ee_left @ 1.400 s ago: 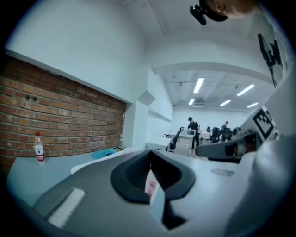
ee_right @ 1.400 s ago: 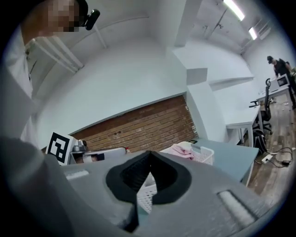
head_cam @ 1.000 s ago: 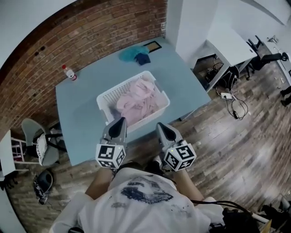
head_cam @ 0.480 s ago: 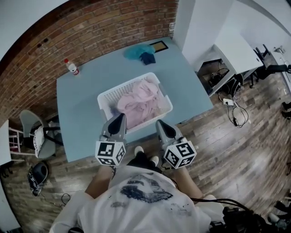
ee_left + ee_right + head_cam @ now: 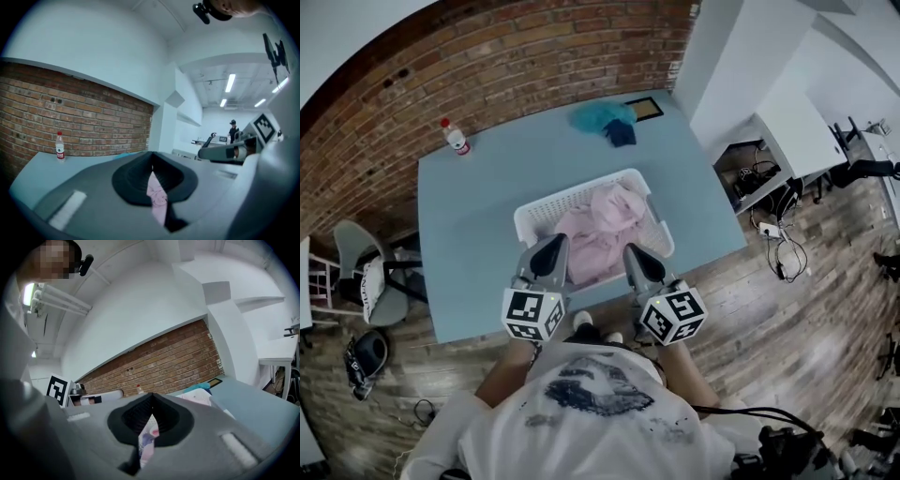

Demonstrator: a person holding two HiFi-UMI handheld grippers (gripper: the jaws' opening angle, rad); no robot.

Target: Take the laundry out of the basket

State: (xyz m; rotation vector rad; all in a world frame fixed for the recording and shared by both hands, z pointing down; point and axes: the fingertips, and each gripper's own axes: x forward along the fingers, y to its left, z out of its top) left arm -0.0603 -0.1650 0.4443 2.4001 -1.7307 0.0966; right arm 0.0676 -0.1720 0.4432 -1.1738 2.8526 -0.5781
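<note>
Laundry [image 5: 598, 234], a heap of pale pink cloth, lies inside the white slatted plastic basket [image 5: 546, 208], filling most of it and rising highest toward the far right corner. The basket stands on the light blue rectangular table [image 5: 473, 225], near the edge closest to us and somewhat right of the middle.

We hold both tools low over the basket's near rim, side by side and apart. Our left gripper [image 5: 550, 246], grey with a marker cube at its rear, has its jaws pressed together at the tips. Its own view shows only a sliver of the pink cloth beyond, through the slot beneath them. Our right gripper [image 5: 634, 253] looks the same, its jaws meeting at the tips, with a strip of pale patterned cloth visible past the slot. Neither pair clamps anything.

At the far left corner of the table a clear plastic bottle with a red cap [image 5: 456, 138] stands upright by the red brick wall [image 5: 506, 56]. At the far right edge lie a teal bundle of cloth [image 5: 596, 115], a small dark blue cloth [image 5: 622, 135] touching it, and a flat dark-framed panel [image 5: 643, 107] just beside them.
</note>
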